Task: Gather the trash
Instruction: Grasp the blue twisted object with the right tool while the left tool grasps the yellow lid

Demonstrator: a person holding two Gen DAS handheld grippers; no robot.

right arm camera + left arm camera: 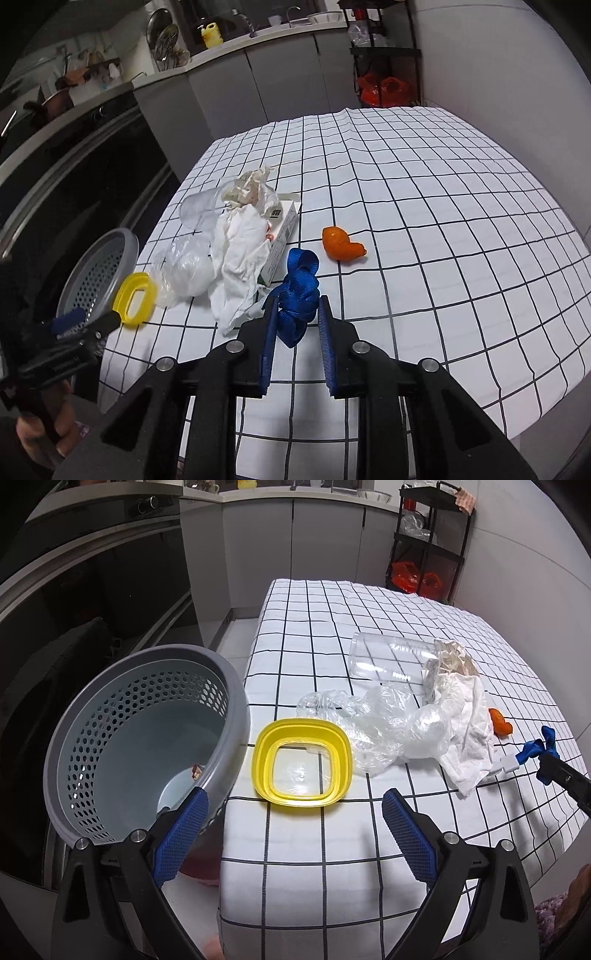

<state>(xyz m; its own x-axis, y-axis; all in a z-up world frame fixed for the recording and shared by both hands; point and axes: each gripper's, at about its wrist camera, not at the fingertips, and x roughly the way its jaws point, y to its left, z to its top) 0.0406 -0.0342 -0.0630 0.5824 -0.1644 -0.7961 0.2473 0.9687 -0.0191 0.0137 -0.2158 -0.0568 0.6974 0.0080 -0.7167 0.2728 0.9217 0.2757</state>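
My right gripper (297,306) is shut on a knotted blue strap (299,291), held just above the checked tablecloth (443,221); the strap also shows in the left wrist view (535,751). My left gripper (295,812) is open and empty, near the table's left edge, in front of a yellow-rimmed clear lid (301,762). A grey perforated basket (144,746) stands off the table's left edge, with a small scrap inside. Trash on the table: crumpled clear plastic (384,727), white tissue (469,738), a clear cup (388,661) on its side, orange peel (341,245), a small carton (284,236).
A black shelf rack (428,539) with red bags stands behind the table's far corner. Grey kitchen cabinets (295,535) run along the back. A dark oven front (92,590) is at the left. The table's right half (461,203) is bare cloth.
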